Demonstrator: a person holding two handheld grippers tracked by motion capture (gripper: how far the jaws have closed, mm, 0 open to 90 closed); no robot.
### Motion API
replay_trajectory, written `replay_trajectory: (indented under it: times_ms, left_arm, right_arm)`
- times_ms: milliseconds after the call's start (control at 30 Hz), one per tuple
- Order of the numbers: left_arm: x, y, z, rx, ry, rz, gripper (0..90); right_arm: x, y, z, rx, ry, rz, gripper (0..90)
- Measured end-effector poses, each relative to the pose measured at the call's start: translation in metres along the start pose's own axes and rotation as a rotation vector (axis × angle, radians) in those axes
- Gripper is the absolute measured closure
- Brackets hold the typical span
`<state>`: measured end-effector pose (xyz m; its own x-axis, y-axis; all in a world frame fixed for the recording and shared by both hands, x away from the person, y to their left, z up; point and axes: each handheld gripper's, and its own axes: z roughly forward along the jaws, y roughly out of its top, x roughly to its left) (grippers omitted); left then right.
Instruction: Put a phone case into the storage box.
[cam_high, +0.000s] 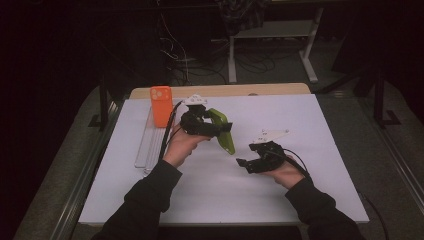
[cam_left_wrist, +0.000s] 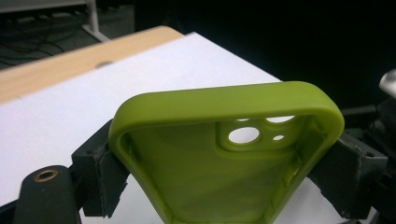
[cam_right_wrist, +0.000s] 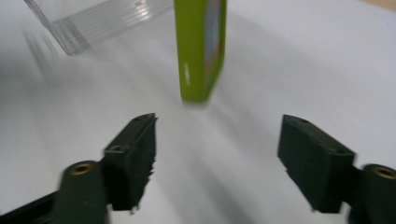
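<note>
A lime-green phone case (cam_high: 223, 131) is held above the white table, my left gripper (cam_high: 220, 129) shut on its two long sides. In the left gripper view the green phone case (cam_left_wrist: 224, 154) shows its hollow inside and camera cut-outs, clamped between the black pads (cam_left_wrist: 105, 175). My right gripper (cam_high: 245, 164) stands open just to the right of the case and lower, nothing between its fingers. In the right gripper view the green phone case (cam_right_wrist: 201, 46) hangs edge-on ahead of that open right gripper (cam_right_wrist: 217, 158). An orange phone case (cam_high: 161, 105) stands upright at the back left.
A clear ribbed plastic rack (cam_high: 148, 142) lies along the table's left side, with the orange case at its far end. The rack (cam_right_wrist: 93, 23) also shows in the right gripper view. The white sheet (cam_high: 225, 190) covers a wooden table (cam_high: 225, 90). Desk legs and cables lie beyond.
</note>
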<state>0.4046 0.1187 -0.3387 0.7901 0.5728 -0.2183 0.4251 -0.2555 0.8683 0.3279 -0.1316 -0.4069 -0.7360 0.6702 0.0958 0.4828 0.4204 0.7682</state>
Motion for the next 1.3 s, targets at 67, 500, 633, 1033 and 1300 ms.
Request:
replay_trajectory:
  times_ms: [67, 500, 633, 1033, 1300]
  left_arm:
    - [0.003, 0.006, -0.005, 0.001, 0.016, 0.011, 14.9]
    - [0.039, 0.033, -0.049, -0.020, 0.165, 0.018, 14.9]
    - [0.055, 0.037, -0.067, -0.026, 0.234, 0.013, 15.0]
    - [0.112, 0.032, -0.098, -0.011, 0.416, -0.057, 15.0]
    - [0.141, 0.017, -0.097, 0.057, 0.477, -0.137, 14.8]
  right_arm:
    - [-0.003, -0.005, -0.002, 0.025, -0.005, -0.002, 14.8]
    - [-0.011, -0.045, -0.015, 0.048, -0.027, -0.028, 0.0]
    - [-0.010, -0.052, -0.019, 0.040, -0.014, -0.037, 0.0]
    - [-0.004, -0.054, -0.017, 0.062, -0.010, -0.034, 0.0]
    - [-0.008, -0.054, -0.019, 0.049, -0.014, -0.027, 0.0]
